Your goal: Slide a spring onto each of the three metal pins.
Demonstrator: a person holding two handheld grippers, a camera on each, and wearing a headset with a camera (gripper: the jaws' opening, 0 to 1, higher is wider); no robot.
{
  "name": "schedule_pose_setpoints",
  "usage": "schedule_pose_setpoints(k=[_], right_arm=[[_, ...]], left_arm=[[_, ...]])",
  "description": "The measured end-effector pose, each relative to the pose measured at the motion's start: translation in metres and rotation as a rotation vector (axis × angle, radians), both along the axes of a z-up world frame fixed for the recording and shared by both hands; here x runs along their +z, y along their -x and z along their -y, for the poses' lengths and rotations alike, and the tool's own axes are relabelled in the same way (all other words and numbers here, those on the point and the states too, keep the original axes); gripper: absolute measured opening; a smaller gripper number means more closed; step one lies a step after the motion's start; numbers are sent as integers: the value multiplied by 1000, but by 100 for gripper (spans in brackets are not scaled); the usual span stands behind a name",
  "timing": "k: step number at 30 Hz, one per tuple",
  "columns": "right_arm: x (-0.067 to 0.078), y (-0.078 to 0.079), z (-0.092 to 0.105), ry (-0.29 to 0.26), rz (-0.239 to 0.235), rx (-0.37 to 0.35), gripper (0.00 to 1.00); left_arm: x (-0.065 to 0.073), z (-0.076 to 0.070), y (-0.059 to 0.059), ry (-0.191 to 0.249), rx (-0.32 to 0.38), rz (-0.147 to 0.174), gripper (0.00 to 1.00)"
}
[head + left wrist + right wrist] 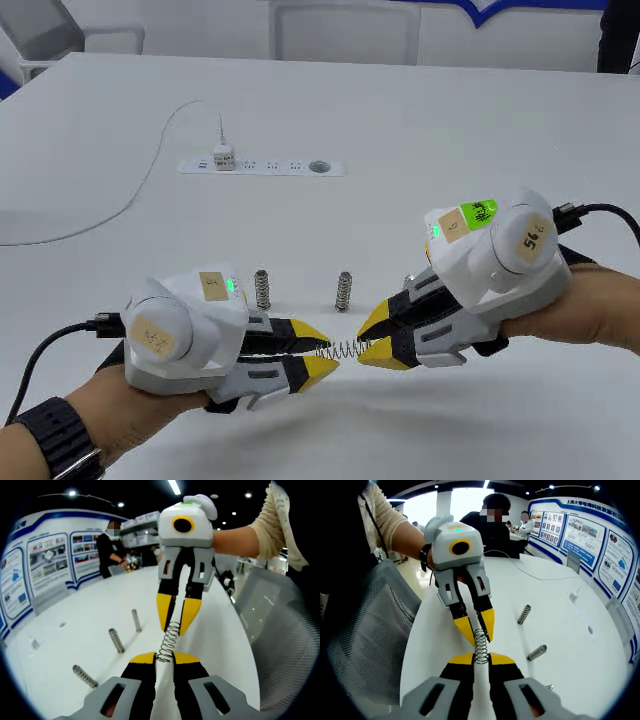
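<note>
Spring (345, 349) strung between the tongs — left gripper (330, 351) clamped on one end, right gripper (362, 349) on the other, two spring-covered pins (263, 289) behind, third pin (136, 620) bare.

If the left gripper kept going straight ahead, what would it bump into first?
Most likely the right gripper, which faces the left gripper tip to tip. The spring that both hold between them would probably squash first.
</note>
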State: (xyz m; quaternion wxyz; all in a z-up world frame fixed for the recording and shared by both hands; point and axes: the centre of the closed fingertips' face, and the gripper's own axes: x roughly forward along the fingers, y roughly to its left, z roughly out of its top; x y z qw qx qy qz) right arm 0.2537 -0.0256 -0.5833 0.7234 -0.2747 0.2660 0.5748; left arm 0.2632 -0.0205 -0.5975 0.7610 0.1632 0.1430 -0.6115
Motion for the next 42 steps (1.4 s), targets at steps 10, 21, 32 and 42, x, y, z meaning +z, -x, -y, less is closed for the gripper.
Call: schedule_pose_setpoints(k=[10,21,32,42], right_arm=[[19,-1,-12,-56,25,4,11],[32,-3,-26,-110,42,7,12],[35,-4,-37,-137,48,7,12],[35,-6,-35,-144,44,-10,12]], left_arm=[[-1,0,0,-5,3,-7,12],[1,0,2,1,2,-14,11],[2,5,5,11,-4,-34,11],[2,5,2,16,6,-28,11]])
